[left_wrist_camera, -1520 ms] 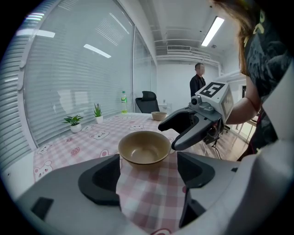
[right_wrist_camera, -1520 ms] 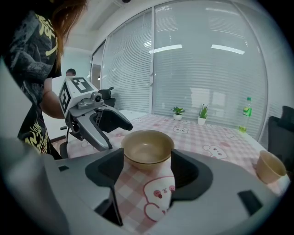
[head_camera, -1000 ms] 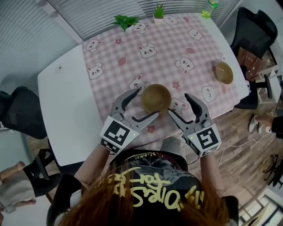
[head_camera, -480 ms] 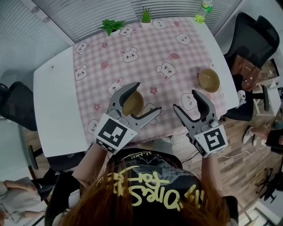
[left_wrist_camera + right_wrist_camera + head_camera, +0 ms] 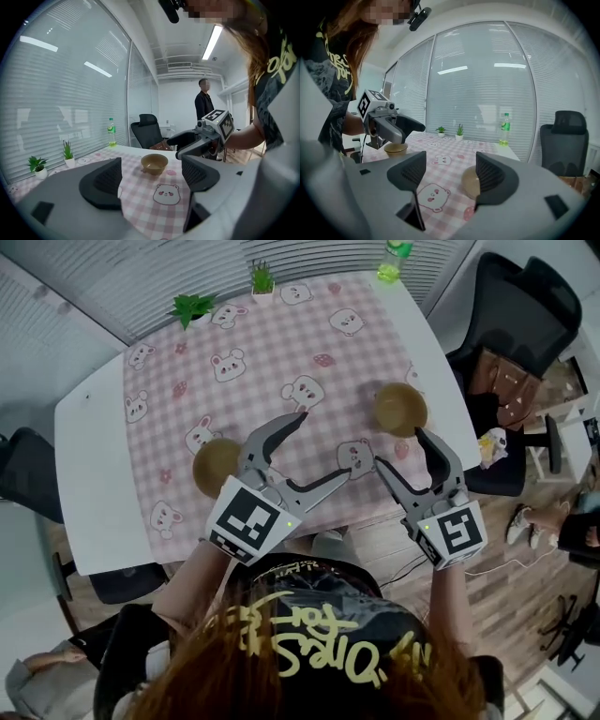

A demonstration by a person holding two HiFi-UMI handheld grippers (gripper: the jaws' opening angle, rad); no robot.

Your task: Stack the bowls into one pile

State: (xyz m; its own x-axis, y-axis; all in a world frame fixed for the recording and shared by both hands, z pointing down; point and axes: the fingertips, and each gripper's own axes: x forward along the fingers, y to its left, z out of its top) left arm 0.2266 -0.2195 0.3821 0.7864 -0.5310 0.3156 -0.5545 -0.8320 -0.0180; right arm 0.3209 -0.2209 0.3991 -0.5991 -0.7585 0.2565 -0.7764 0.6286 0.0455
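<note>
**Two bowls well apart on the pink cloth, both tongs open**

Landmark: pink checked tablecloth (image 5: 281,352) with bear and rabbit prints. It covers most of a white table (image 5: 89,484).

1. Left bowl (image 5: 216,463). Tan, upright, on the cloth's near-left part. It sits just left of the left gripper and outside its jaws. From the right gripper view it shows low under that gripper's body; whether the two touch, I cannot tell.

2. Left gripper (image 5: 326,444). Held over the cloth's near middle. Jaws wide apart and closed on nothing. Its own view shows cloth and the far bowl in the gap between them.

3. Right gripper (image 5: 401,448). Held over the cloth's near-right corner. Jaws apart, with only a printed bear on the cloth in the gap.

4. Right bowl (image 5: 400,409). Same tan, upright, near the cloth's right edge. It sits just ahead of the right gripper's tips, and in that gripper's view one jaw partly hides it. Well apart from the left bowl, so nothing is stacked.

5. Two small potted plants (image 5: 190,307), at the cloth's far-left edge.

6. Green bottle (image 5: 395,261), past the cloth's far-right corner.

7. Black chair (image 5: 525,306), off the cloth's right side.

8. A person in dark clothes (image 5: 204,101), standing in the room beyond the cloth's right side.
</note>
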